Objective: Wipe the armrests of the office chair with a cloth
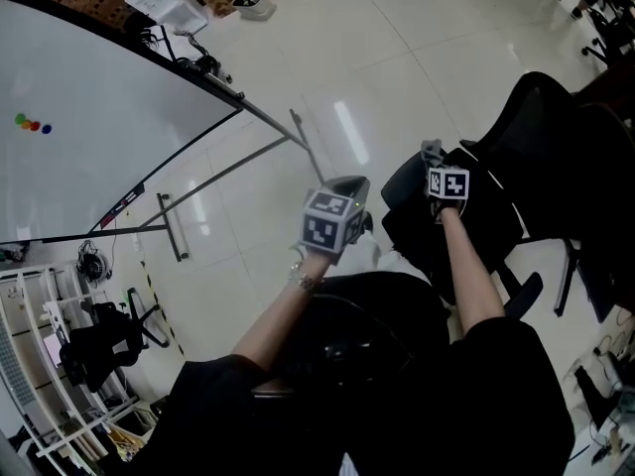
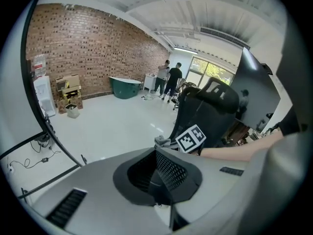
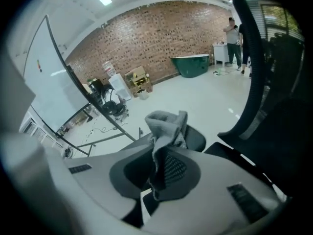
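Note:
The black office chair (image 1: pixel 541 152) stands at the right in the head view. Its near armrest pad (image 1: pixel 405 178) lies just left of my right gripper (image 1: pixel 437 163), which is shut on a grey cloth (image 1: pixel 431 151). In the right gripper view the cloth (image 3: pixel 166 124) bunches up out of the jaws, above the armrest pad (image 3: pixel 196 139), with the chair back (image 3: pixel 276 87) to the right. My left gripper (image 1: pixel 349 202) hangs over the floor to the left of the chair, its jaws shut with nothing in them. From the left gripper view (image 2: pixel 161 179) the chair (image 2: pixel 208 106) and the cloth (image 2: pixel 161 141) are ahead.
A large whiteboard (image 1: pixel 89 117) on a metal stand (image 1: pixel 174 228) fills the left. A white rack (image 1: pixel 40 365) and another black chair (image 1: pixel 99 345) are at lower left. More chairs (image 1: pixel 605 8) stand at the far right. Two people (image 2: pixel 168 78) stand far off by a green tub (image 2: pixel 124 87).

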